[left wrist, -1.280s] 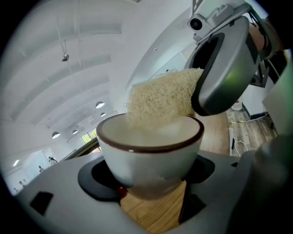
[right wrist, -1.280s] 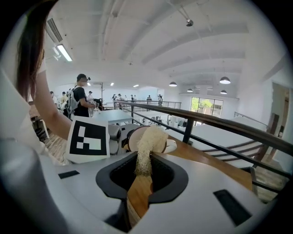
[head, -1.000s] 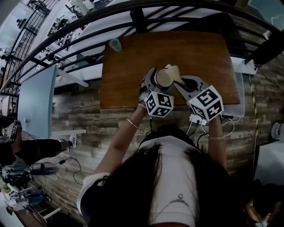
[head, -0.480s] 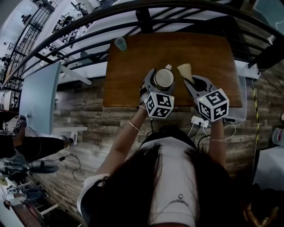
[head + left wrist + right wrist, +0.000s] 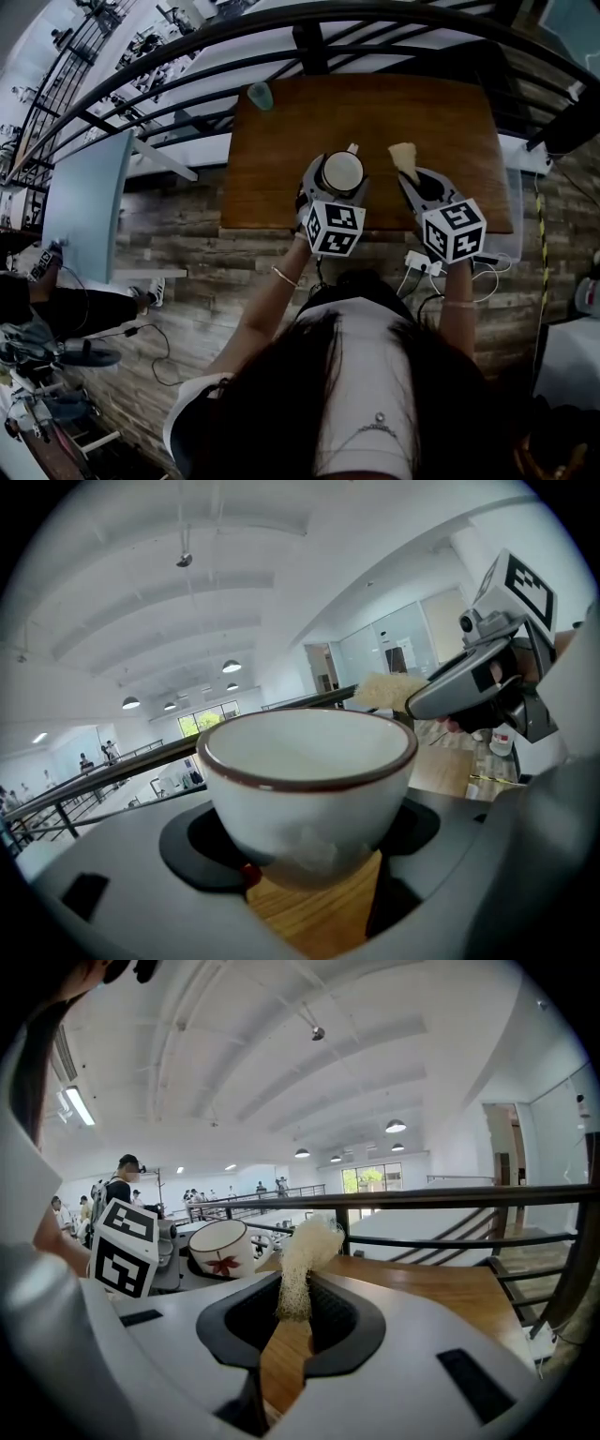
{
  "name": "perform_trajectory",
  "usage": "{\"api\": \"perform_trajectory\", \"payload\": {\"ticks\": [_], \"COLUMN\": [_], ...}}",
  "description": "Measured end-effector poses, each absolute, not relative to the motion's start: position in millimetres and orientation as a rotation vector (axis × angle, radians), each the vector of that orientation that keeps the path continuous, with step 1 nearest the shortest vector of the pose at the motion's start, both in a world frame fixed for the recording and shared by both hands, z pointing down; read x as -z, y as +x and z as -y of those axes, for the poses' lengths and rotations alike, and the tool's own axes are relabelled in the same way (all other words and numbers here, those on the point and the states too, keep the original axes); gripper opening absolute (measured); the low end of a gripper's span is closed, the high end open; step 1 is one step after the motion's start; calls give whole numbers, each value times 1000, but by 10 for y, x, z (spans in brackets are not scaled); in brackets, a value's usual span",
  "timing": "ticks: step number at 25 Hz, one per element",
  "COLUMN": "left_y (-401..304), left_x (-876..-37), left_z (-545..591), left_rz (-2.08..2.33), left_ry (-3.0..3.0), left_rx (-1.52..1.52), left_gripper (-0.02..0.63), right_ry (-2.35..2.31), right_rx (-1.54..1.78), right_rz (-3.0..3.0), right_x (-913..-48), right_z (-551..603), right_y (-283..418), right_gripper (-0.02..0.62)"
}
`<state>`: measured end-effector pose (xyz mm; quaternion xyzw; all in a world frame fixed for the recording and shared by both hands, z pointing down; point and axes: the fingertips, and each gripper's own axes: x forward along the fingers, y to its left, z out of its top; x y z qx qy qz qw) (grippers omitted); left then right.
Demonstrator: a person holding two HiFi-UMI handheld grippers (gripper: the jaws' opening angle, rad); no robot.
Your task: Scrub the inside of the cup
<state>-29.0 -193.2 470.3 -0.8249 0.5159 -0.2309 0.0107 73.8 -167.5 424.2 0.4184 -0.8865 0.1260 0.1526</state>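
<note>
Since a second ago the two claws have drawn apart: the scrubber, then up at the cup's mouth, now sits clear of it to the right, and the cup has turned mouth-up toward the head view.

Left claw [image 5: 337, 180]: its jaws stand wide, clamped on either side of the cup's [image 5: 309, 780] lower body. Gripping low leaves the brown-edged rim and the whole white inside free for the scrubber, and keeps the cup steady against pushing. The handle points away from the person, out of the jaws' way.

Right claw [image 5: 293, 1316]: nearly closed, pinching the bottom end of the scrubber [image 5: 307, 1241], a pale fibrous wad. Most of it stands up past the jaw tips, so the soft end can probably reach down into the cup without the jaws knocking the rim.

Both claws sit near the front edge of the table [image 5: 281, 159], side by side and close, though not touching. I cannot tell whether the cup rests on the wood or hangs just above it. A glass [image 5: 260, 94] stands at the far left corner, well apart, by the railing.
</note>
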Motion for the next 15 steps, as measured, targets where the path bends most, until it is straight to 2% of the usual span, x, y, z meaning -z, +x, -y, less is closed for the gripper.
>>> {"api": "perform_trajectory", "payload": {"ticks": [15], "left_y": [-448], "left_x": [-4724], "left_z": [1852], "left_rz": [-1720], "left_ry": [-2614], "left_rx": [690], "left_gripper": [405], "right_ry": [1326], "right_rx": [-390], "right_rz": [2457], "right_x": [-4409], "right_z": [1646], "right_y": [912], "right_gripper": [77]}}
